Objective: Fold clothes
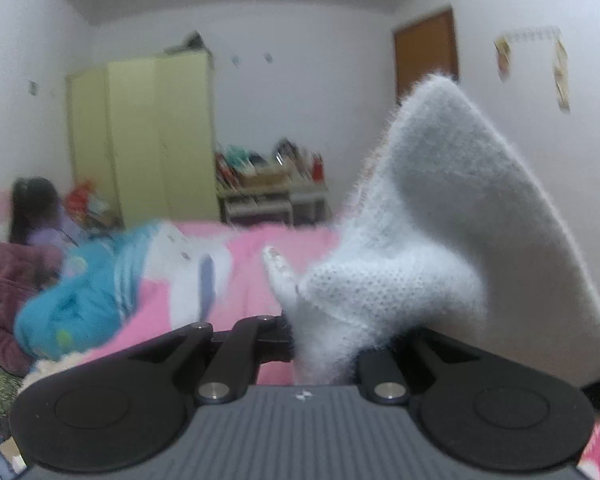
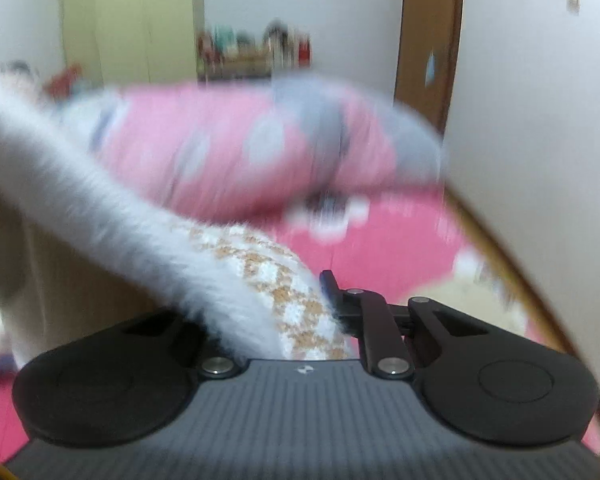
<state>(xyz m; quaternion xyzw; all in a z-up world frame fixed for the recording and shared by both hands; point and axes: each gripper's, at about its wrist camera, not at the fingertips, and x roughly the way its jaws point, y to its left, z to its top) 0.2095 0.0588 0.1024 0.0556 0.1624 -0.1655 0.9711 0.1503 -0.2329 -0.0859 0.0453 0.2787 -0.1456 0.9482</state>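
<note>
A: State of each hand-held gripper?

B: Left hand-held gripper [image 1: 324, 332] clamps the white fuzzy sweater [image 1: 420, 216]; right hand-held gripper [image 2: 300, 320] pinches its tan-patterned edge [image 2: 268, 280], likely to spread it for folding

A: Where is the garment?

B: Raised above the pink bed [image 1: 244, 264], hanging between both grippers. Knit is soft, fluffy, limp. Beyond the bed stands a yellow wardrobe [image 1: 140, 136]

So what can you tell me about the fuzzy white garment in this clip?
The fuzzy white garment looks like soft, hairy knit, pale and open-stitched near the grip. In the right wrist view it carries a tan-and-white diamond pattern band. It is lifted off the pink bed, stretched between the left claw and the right claw, both shut on bunched fabric. Its overall shape cannot be made out.
</note>
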